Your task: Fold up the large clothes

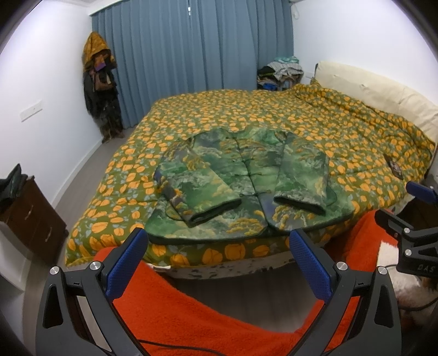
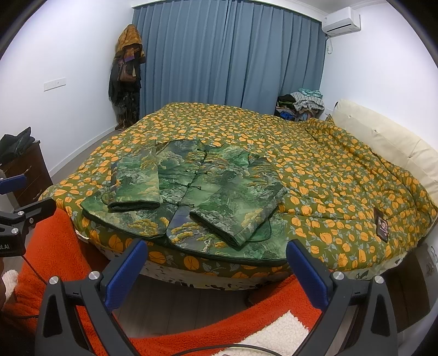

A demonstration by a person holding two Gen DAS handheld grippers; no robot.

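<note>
1. The left gripper [image 1: 219,263] and right gripper [image 2: 217,269] both have their blue fingers [image 1: 127,264] spread wide, holding nothing, short of the bed [image 2: 328,169].
2. The green jacket [image 2: 191,197] lies face-up at the bed's 6 o'clock edge, both sleeves already folded inward.
3. Judged next: grip the hem's two corners and fold toward 12 o'clock.

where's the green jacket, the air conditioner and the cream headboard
green jacket [image 2: 197,189]: right wrist view, on the buttoned front panel
air conditioner [image 2: 340,19]: right wrist view, on its white casing
cream headboard [image 1: 364,85]: left wrist view, on the padded face
</note>
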